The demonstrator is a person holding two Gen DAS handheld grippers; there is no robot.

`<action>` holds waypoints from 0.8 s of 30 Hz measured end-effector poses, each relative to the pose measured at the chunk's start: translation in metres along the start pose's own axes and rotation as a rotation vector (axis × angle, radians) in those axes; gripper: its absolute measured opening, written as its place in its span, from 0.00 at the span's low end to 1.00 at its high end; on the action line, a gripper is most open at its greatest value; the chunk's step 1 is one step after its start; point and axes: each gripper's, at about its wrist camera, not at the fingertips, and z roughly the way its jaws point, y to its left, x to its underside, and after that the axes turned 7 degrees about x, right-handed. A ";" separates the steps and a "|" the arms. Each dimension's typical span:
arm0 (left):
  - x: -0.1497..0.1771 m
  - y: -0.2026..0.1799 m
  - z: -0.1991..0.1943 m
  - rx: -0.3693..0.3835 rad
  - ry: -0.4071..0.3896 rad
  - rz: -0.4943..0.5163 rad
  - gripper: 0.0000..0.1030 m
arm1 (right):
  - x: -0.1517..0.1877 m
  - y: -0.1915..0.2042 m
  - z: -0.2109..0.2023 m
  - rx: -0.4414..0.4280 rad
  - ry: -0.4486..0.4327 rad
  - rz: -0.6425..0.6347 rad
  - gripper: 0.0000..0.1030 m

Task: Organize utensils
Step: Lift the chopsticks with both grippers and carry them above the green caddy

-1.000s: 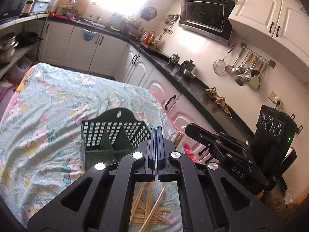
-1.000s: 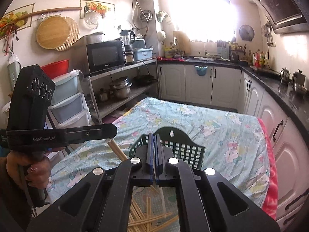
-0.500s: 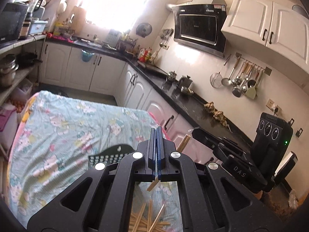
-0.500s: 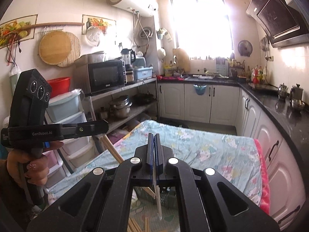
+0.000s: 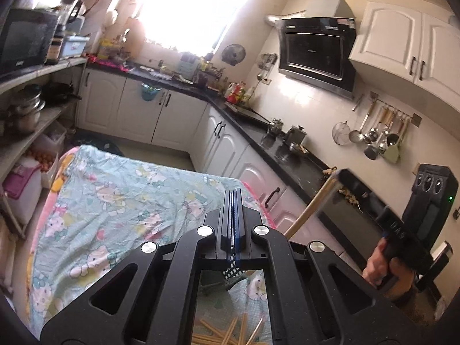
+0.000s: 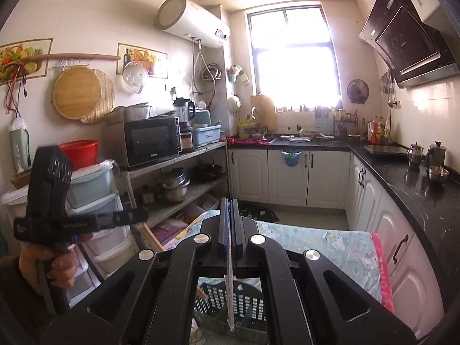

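Both grippers are raised above the table. My left gripper (image 5: 233, 201) is shut; in the right wrist view (image 6: 138, 215) wooden chopsticks (image 6: 151, 237) hang down from it. My right gripper (image 6: 228, 210) is shut on a thin pale chopstick (image 6: 229, 293) that hangs down over the dark green slotted utensil basket (image 6: 244, 302). In the left wrist view the right gripper (image 5: 342, 176) holds a wooden chopstick (image 5: 310, 207) slanting down. Loose wooden chopsticks (image 5: 227, 333) lie on the cloth below; a corner of the basket (image 5: 231, 273) shows.
The table wears a light blue cartoon-print cloth (image 5: 115, 195). Black counters with white cabinets (image 5: 253, 161) run along the right and far side. A shelf rack (image 6: 172, 178) with a microwave, pots and plastic drawers stands left of the table.
Both grippers have risen and tilted up, each lifting its chopsticks. The basket and the loose chopsticks have dropped to the bottom of both views.
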 end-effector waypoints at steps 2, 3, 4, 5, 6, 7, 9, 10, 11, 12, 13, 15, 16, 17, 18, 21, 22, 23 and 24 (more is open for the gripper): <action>0.003 0.007 0.002 -0.021 0.003 -0.005 0.00 | 0.000 -0.003 0.005 -0.001 0.000 0.010 0.02; 0.003 0.010 0.003 -0.026 0.004 -0.007 0.00 | 0.000 -0.004 0.007 0.001 0.002 0.014 0.02; 0.004 0.013 0.004 -0.028 0.007 -0.011 0.00 | 0.000 -0.005 0.010 0.003 0.005 0.018 0.02; 0.006 0.014 0.004 -0.032 0.008 -0.011 0.00 | 0.001 -0.006 0.013 0.006 0.008 0.022 0.02; 0.006 0.015 0.004 -0.037 0.007 -0.007 0.00 | 0.002 -0.008 0.015 0.010 0.011 0.024 0.02; 0.007 0.016 0.005 -0.041 0.007 -0.004 0.00 | 0.003 -0.008 0.018 0.012 0.015 0.027 0.02; 0.010 0.019 0.008 -0.047 0.007 -0.001 0.00 | 0.005 -0.007 0.024 0.016 0.021 0.027 0.02; 0.012 0.022 0.010 -0.050 0.012 -0.004 0.00 | 0.007 -0.006 0.026 0.021 0.025 0.023 0.02; 0.013 0.023 0.012 -0.049 0.015 -0.009 0.00 | 0.009 -0.006 0.030 0.025 0.032 0.018 0.02; 0.015 0.025 0.014 -0.051 0.018 -0.015 0.00 | 0.010 -0.005 0.032 0.029 0.034 0.017 0.02; 0.016 0.027 0.016 -0.053 0.020 -0.017 0.00 | 0.012 -0.006 0.034 0.033 0.037 0.014 0.02; 0.020 0.032 0.020 -0.049 0.022 -0.027 0.00 | 0.016 -0.006 0.039 0.039 0.042 0.010 0.02; 0.022 0.034 0.022 -0.049 0.025 -0.032 0.00 | 0.018 -0.008 0.042 0.040 0.046 0.011 0.02; 0.024 0.037 0.025 -0.045 0.027 -0.043 0.00 | 0.021 -0.008 0.046 0.043 0.053 0.011 0.02; 0.026 0.039 0.027 -0.044 0.028 -0.050 0.00 | 0.023 -0.009 0.049 0.049 0.059 0.011 0.02; 0.033 0.045 0.034 -0.037 0.031 -0.067 0.00 | 0.033 -0.012 0.058 0.064 0.075 0.011 0.02; 0.035 0.046 0.037 -0.035 0.034 -0.070 0.00 | 0.035 -0.013 0.061 0.069 0.081 0.012 0.02; 0.038 0.047 0.040 -0.033 0.036 -0.073 0.00 | 0.040 -0.015 0.064 0.072 0.091 0.015 0.02; 0.040 0.048 0.042 -0.034 0.041 -0.074 0.00 | 0.045 -0.017 0.067 0.073 0.100 0.020 0.02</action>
